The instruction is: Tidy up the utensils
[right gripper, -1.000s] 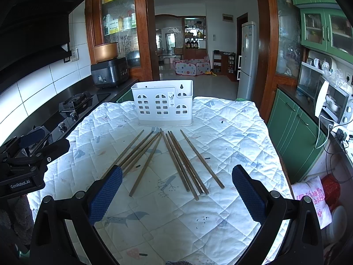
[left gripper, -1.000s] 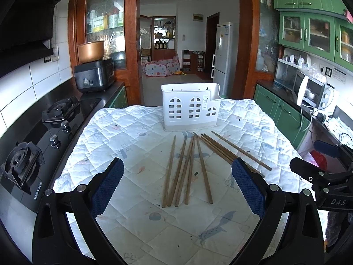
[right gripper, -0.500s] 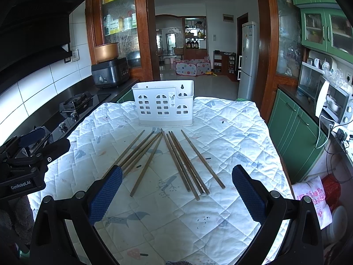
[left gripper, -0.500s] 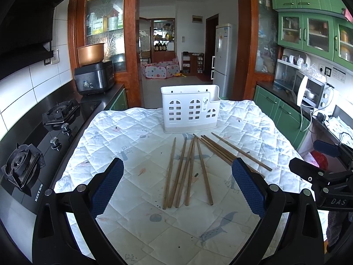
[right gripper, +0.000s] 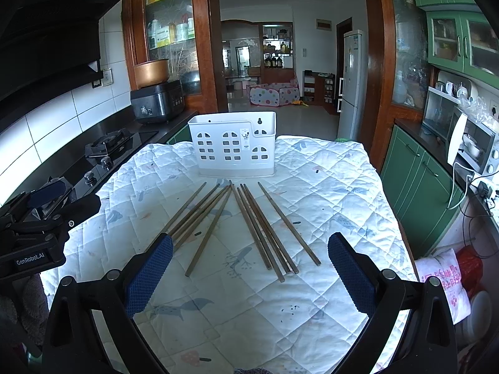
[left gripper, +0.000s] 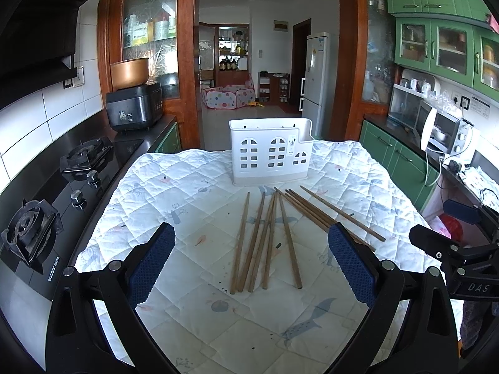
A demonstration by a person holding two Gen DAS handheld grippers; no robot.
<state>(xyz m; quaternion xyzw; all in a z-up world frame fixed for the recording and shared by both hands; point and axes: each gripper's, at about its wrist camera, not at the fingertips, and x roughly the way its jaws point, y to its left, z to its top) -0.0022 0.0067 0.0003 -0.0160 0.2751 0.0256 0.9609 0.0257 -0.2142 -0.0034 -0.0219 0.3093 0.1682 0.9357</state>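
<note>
Several brown wooden chopsticks lie loose on a white quilted cloth, fanned out in a left bunch and a right bunch. Behind them stands a white plastic utensil holder, upright, with nothing visible in it. My left gripper hovers open above the near ends of the chopsticks, and it shows at the left edge of the right wrist view. My right gripper is open too, over the near ends of the right bunch, and appears at the right of the left wrist view. Neither gripper holds anything.
A black gas hob runs along the left of the cloth, with a dark rice cooker behind it. Green cabinets and a toaster oven line the right side. The table's right edge drops to bags on the floor.
Both views have drifted very slightly, so the holder sits a touch lower in frame. The chopsticks have not moved and both grippers stay open.
</note>
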